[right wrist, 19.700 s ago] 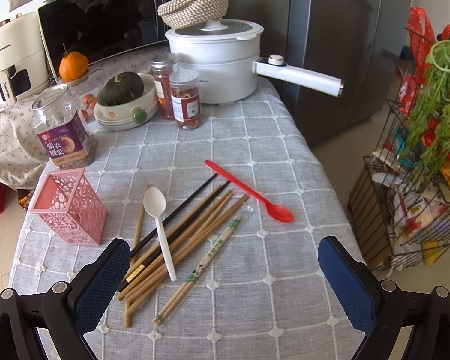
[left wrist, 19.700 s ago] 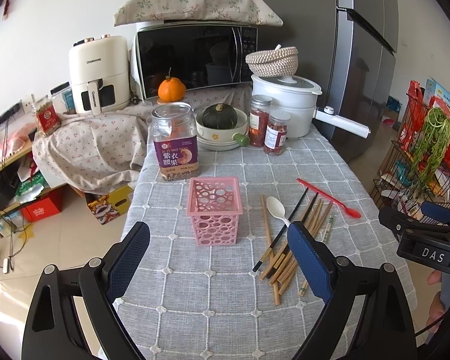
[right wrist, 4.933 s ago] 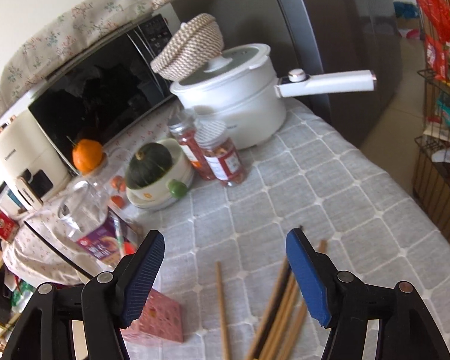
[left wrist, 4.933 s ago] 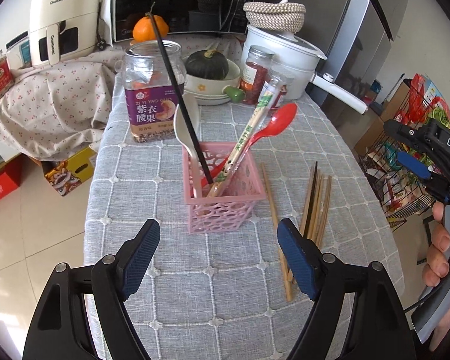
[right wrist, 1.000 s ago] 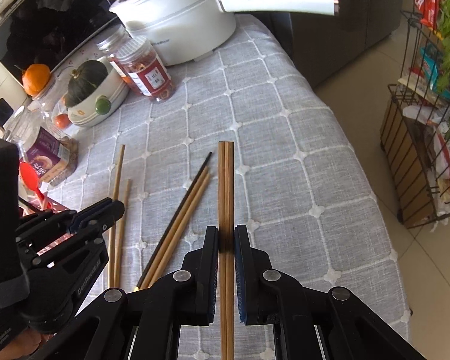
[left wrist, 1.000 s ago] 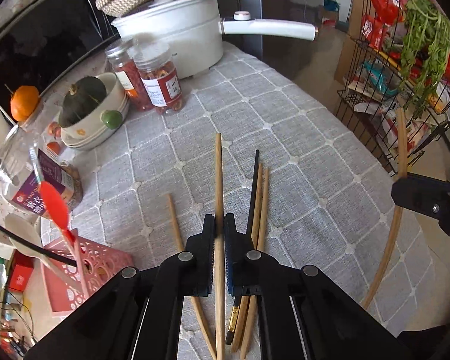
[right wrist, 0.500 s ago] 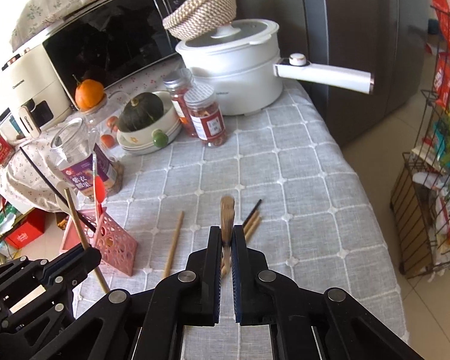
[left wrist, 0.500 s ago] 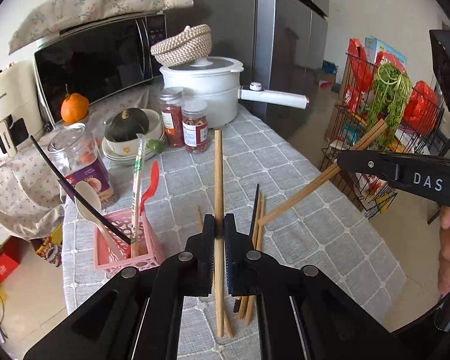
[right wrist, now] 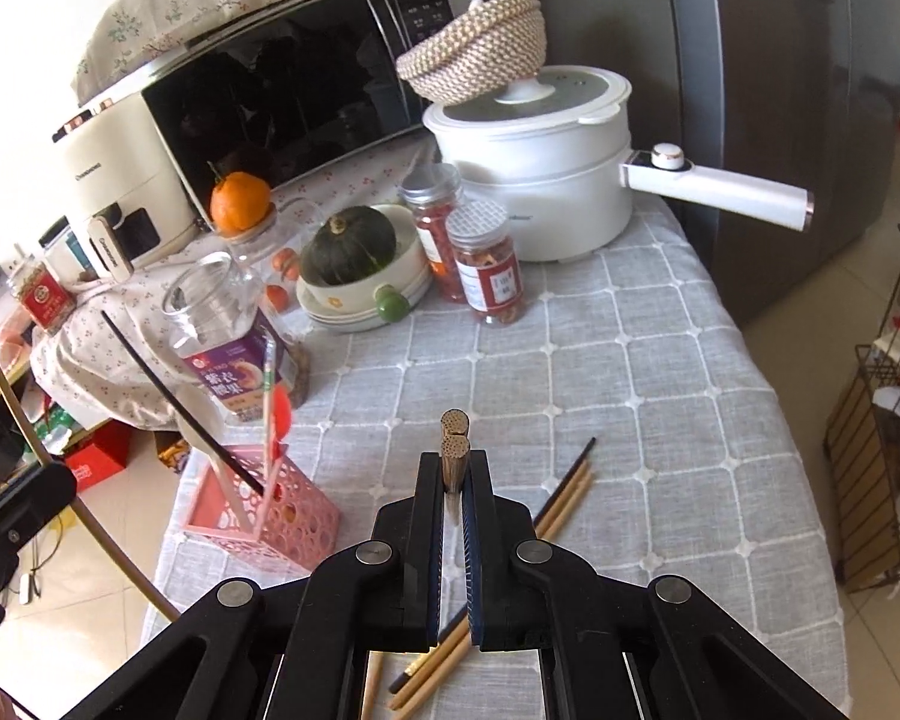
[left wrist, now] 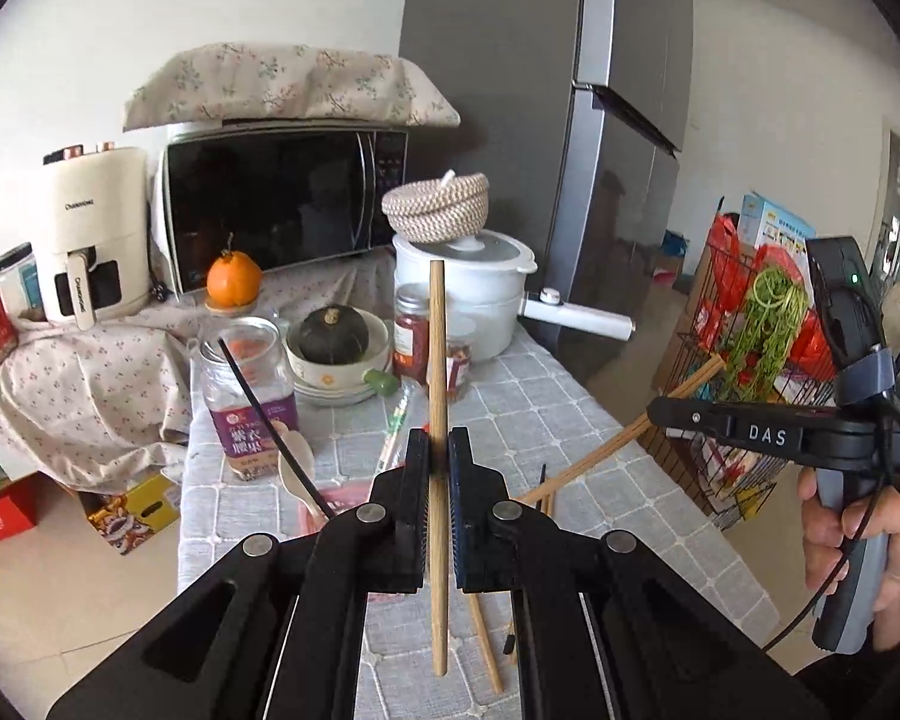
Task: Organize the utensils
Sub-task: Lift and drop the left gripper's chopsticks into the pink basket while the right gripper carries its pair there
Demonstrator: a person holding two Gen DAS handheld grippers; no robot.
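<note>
My left gripper (left wrist: 440,450) is shut on one wooden chopstick (left wrist: 437,360), held upright above the table. My right gripper (right wrist: 455,474) is shut on a pair of wooden chopsticks (right wrist: 455,444), seen end-on; in the left wrist view they (left wrist: 618,438) slant down from the right gripper. The pink basket (right wrist: 294,525) stands at the table's left and holds a black chopstick (right wrist: 174,402), a red spoon (right wrist: 280,411) and a wrapped chopstick pair. In the left wrist view the basket (left wrist: 345,495) is mostly hidden behind my fingers. More chopsticks (right wrist: 561,495) lie on the grey checked cloth.
A glass jar (right wrist: 234,336), a bowl with a squash (right wrist: 354,252), two spice jars (right wrist: 486,264) and a white pot (right wrist: 540,162) with a long handle stand at the back. A microwave (right wrist: 282,90) and fridge are behind. A wire rack (left wrist: 744,360) stands right of the table.
Both grippers have lifted and tilted up with their chopsticks. The left one's chopstick now stands upright over the basket area; the right gripper's pair points toward the camera.
</note>
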